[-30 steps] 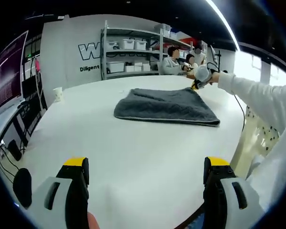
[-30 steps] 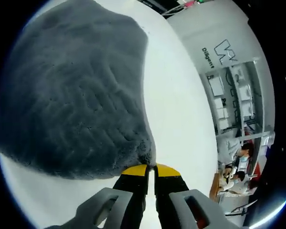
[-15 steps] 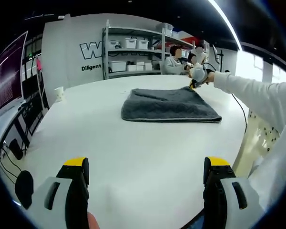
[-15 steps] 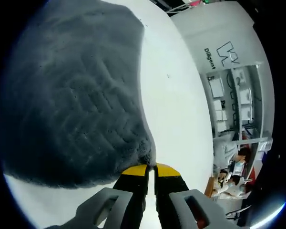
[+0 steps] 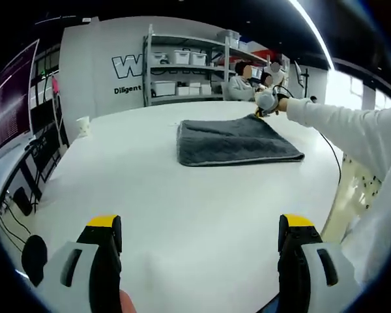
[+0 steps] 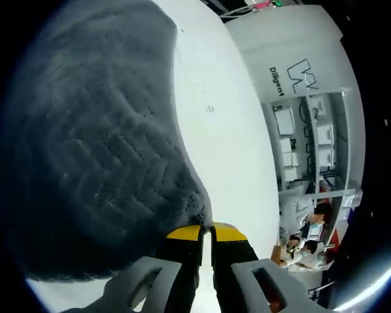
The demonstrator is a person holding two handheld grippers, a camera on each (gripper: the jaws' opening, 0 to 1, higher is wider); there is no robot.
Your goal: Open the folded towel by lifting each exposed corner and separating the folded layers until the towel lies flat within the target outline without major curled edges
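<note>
our right tongs pinch one towel corner; left tongs gape wide, idle. the towel looks folded on the counter; unfolding barely begun.

Your right gripper keeps dragging the towel corner it pinches; since a second ago the cloth's near edge has drawn in and squared up on the table (less spread toward your left side).

Right gripper: yellow-tipped jaws pinched together on a corner of the grey towel. Towel spreads over white table. Shelves and seated people beyond.
</note>
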